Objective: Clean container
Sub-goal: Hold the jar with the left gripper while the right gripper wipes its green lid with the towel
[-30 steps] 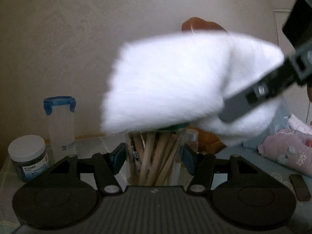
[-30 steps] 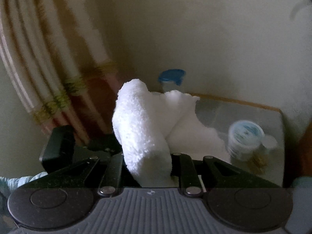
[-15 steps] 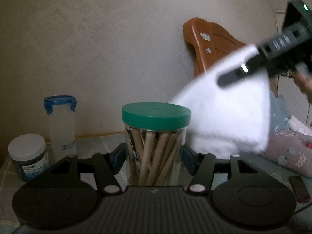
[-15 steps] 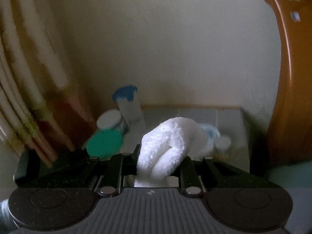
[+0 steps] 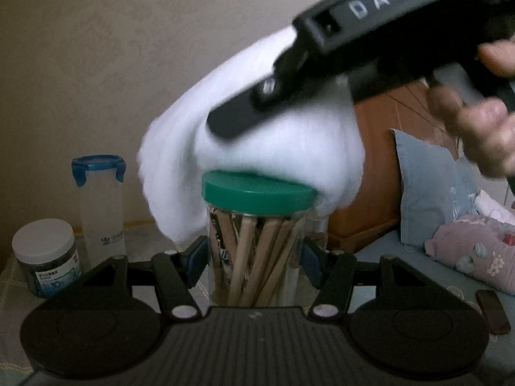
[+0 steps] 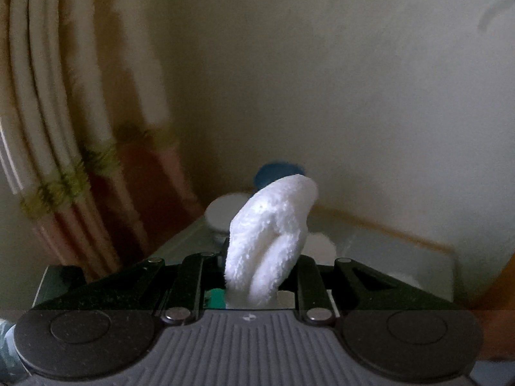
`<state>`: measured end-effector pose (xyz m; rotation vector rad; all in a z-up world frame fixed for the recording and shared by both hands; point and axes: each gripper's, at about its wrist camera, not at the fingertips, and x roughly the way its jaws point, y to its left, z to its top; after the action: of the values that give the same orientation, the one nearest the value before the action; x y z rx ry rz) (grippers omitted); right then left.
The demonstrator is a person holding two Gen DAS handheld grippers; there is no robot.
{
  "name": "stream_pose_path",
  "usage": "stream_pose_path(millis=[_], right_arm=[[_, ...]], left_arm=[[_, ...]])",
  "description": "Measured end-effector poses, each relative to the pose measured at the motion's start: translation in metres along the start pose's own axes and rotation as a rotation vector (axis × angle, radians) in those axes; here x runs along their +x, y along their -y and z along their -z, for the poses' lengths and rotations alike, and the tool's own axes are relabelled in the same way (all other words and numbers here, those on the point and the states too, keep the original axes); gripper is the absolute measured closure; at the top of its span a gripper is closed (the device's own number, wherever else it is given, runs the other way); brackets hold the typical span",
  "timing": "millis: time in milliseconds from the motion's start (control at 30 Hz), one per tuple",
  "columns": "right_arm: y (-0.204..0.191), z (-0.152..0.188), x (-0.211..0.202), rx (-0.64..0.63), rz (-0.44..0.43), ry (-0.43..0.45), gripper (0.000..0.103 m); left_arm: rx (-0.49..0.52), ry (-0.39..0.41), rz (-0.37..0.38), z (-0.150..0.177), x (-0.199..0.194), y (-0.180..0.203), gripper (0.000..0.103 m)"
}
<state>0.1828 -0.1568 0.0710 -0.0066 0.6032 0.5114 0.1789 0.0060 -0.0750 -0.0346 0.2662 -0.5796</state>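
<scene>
A plain beige wall [image 5: 96, 64] is seen behind everything, smooth and matte, and pleated striped curtains [image 6: 64, 128] are hung at the side in the right wrist view. A fluffy white cloth [image 5: 257, 135], thick and soft-piled, is draped over the top of the container [image 5: 257, 251] and is pressed against its flat green lid [image 5: 257, 196]. The cloth is pinched firmly by the right gripper [image 6: 257, 276], its bulk bunched up between the jaws. The container, a clear cylindrical jar packed with slender wooden sticks, is clamped upright between the blue pads of the left gripper [image 5: 256, 262]. A tall frosted bottle [image 5: 101, 212] with a blue clip lid is stood well to the left, and a squat white-capped jar [image 5: 46, 257] is set just beside it.
</scene>
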Motion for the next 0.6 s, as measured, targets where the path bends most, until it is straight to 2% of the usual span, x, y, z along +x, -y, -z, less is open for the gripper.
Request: stream_pose_path(millis=[233,600], right_arm=[[-0.007,0.009,0.008,0.026,-0.082,-0.046,0.081],[0.003,0.038,-0.026,0.057,-0.081,-0.043,0.081]], left_arm=[[-0.013,-0.009,0.007,-0.001,0.001,-0.002,0.042],[-0.012,-0.02,0.001,-0.003,0.001,-0.001,0.042]])
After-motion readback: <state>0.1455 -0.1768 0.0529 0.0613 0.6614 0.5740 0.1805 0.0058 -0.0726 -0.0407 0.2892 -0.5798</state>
